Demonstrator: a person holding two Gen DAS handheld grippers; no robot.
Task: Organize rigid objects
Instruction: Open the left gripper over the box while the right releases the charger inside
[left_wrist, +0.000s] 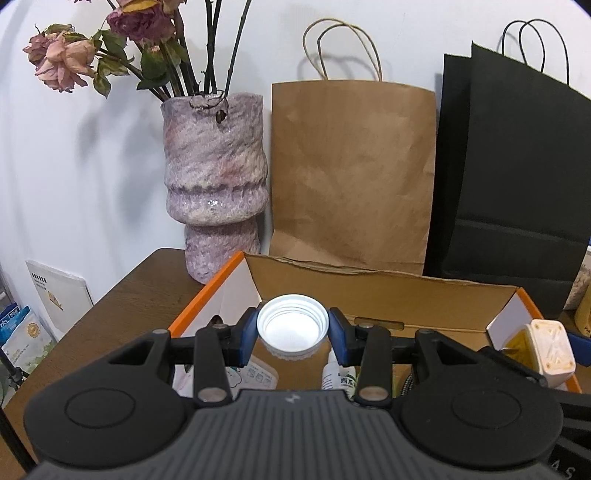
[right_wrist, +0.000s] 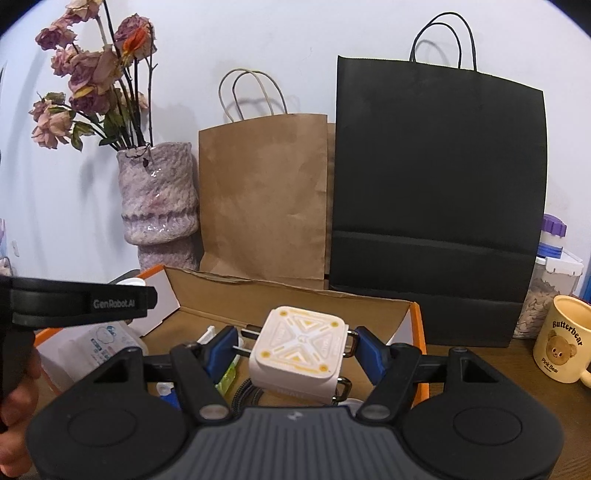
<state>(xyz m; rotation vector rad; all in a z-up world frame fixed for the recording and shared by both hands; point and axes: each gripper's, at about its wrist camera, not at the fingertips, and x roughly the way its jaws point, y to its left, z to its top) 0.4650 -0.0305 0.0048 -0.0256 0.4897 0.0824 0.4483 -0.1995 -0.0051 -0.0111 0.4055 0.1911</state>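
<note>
Holding a white screw cap (left_wrist: 292, 326) open side toward the camera, your left gripper (left_wrist: 292, 328) has its blue pads (left_wrist: 248, 334) pressed on the cap's two sides, above the open cardboard box (left_wrist: 384, 291) with orange edges. Your right gripper (right_wrist: 295, 349) is clamped on a white and yellow plug adapter (right_wrist: 299, 347): one pad meets the metal prongs (right_wrist: 242, 343), the other the metal loops on the far side. The adapter hangs over the same box (right_wrist: 295, 295), where small packets and a braided cable lie. Behind the box stand a mottled purple vase (left_wrist: 216, 177) of dried roses, a brown paper bag (left_wrist: 351, 166) and a black paper bag (right_wrist: 439, 192). A Butterbear mug (right_wrist: 561, 339) sits on the wooden table (left_wrist: 122, 295) beside the box.
</note>
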